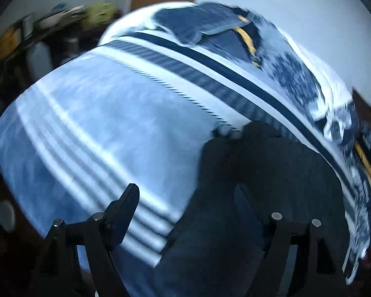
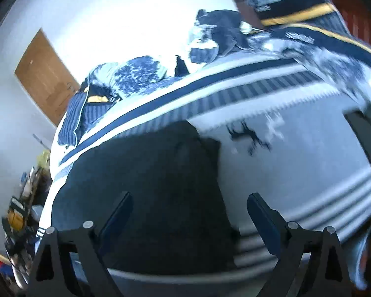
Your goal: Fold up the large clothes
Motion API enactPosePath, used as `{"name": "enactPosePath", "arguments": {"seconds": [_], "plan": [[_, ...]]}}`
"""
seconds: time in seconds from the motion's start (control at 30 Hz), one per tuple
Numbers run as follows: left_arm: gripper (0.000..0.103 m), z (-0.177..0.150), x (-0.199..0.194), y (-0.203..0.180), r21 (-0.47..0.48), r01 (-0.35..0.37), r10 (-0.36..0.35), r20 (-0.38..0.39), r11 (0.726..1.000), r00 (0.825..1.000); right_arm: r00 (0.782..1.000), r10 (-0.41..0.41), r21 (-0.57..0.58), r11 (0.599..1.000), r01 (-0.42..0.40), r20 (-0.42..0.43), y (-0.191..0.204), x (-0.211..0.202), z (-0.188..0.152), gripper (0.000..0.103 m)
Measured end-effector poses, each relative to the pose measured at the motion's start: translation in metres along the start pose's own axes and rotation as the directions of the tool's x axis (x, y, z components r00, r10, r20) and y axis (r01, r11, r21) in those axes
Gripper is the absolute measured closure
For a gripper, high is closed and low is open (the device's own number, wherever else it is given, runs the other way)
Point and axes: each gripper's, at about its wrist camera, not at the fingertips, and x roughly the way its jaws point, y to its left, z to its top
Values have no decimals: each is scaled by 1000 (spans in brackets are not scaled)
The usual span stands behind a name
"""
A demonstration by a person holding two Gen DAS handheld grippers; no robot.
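Note:
A dark, near-black garment [image 1: 259,193] lies spread on a bed with a pale blue and white striped cover [image 1: 91,128]. In the left wrist view my left gripper [image 1: 185,198] is open above the garment's left edge; one finger [image 1: 123,205] is over the cover, the other is dark against the cloth. In the right wrist view the same garment [image 2: 148,185] fills the lower middle. My right gripper [image 2: 190,212] is open and empty just above it, fingers [image 2: 262,215] spread wide. Both views are blurred by motion.
Patterned blue, white and yellow bedding and pillows [image 1: 235,37] are heaped at the head of the bed [image 2: 136,74]. A cluttered shelf or desk [image 1: 37,32] stands beside the bed. A brown door [image 2: 47,74] is in the white wall behind.

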Motion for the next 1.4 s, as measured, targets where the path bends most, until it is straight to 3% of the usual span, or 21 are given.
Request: {"name": "enactPosePath", "arguments": {"seconds": [0.13, 0.2, 0.23, 0.27, 0.3, 0.37, 0.47, 0.5, 0.6, 0.63, 0.7, 0.73, 0.77, 0.8, 0.83, 0.93, 1.03, 1.1, 1.13, 1.23, 1.4], "plan": [[23, 36, 58, -43, 107, -18, 28, -90, 994, 996, 983, 131, 135, 984, -114, -124, -13, 73, 45, 9], [23, 42, 83, -53, 116, 15, 2, -144, 993, 990, 976, 134, 148, 983, -110, -169, -13, 99, 52, 11], [36, 43, 91, -54, 113, 22, -4, -161, 993, 987, 974, 114, 155, 984, -85, -195, -16, 117, 57, 17], [70, 42, 101, -55, 100, 41, -21, -192, 994, 981, 969, 118, 164, 983, -83, -218, -18, 129, 60, 27], [82, 41, 104, -54, 94, 54, -33, -212, 994, 977, 959, 123, 184, 980, -76, -256, -21, 144, 61, 36], [96, 37, 91, -52, 102, 59, -42, -154, 993, 987, 947, 127, 218, 974, -62, -295, -26, 154, 59, 96], [95, 23, 90, -45, 135, -33, 45, -86, 990, 995, 977, 49, 76, 997, -33, -208, -8, 130, 54, 98], [92, 21, 99, -49, 163, -73, 87, -80, 984, 993, 978, 3, 43, 999, 7, -211, -5, 131, 49, 98], [90, 22, 88, -58, 188, -88, 99, -49, 978, 994, 966, -93, -38, 996, 86, -240, 0, 144, 37, 98], [84, 26, 76, -60, 188, -86, 90, -17, 978, 996, 976, -101, -60, 994, 91, -192, 7, 132, 36, 98], [64, 34, 41, -69, 177, -90, 75, 93, 980, 993, 988, -107, -86, 991, 97, -109, 18, 104, 37, 97], [41, 35, 20, -78, 179, -92, 62, 164, 980, 984, 992, -106, -90, 991, 100, -63, 25, 87, 39, 94], [22, 35, 7, -87, 181, -89, 50, 207, 980, 977, 995, -92, -89, 992, 88, -37, 31, 78, 41, 78], [16, 32, -10, -101, 187, -81, 31, 253, 979, 967, 999, -40, -87, 995, 40, 1, 41, 64, 41, 60], [15, 30, -18, -116, 201, -76, 20, 268, 977, 963, 1000, -3, -87, 996, 5, 16, 52, 57, 42, 10], [15, 16, -15, -172, 300, -54, -1, 179, 952, 984, 994, 110, -146, 983, -113, -26, 103, 65, 43, 7], [15, 6, 10, -206, 336, -40, -9, 144, 941, 990, 981, 171, -191, 964, -187, -95, 156, 98, 42, 7], [15, 8, 41, -218, 323, -66, 35, 101, 944, 994, 961, 194, -182, 956, -230, -197, 177, 131, 41, 8], [15, 8, 57, -224, 352, -120, 80, 125, 928, 989, 953, 185, -188, 954, -233, -241, 186, 151, 39, 8], [14, 12, 100, -219, 403, -298, 261, 146, 865, 954, 960, 26, -273, 956, -106, -280, 188, 199, 31, 10], [13, 27, 117, -177, 301, -272, 244, 127, 914, 961, 962, -69, -167, 986, 25, -263, 115, 221, 41, 13]]}}
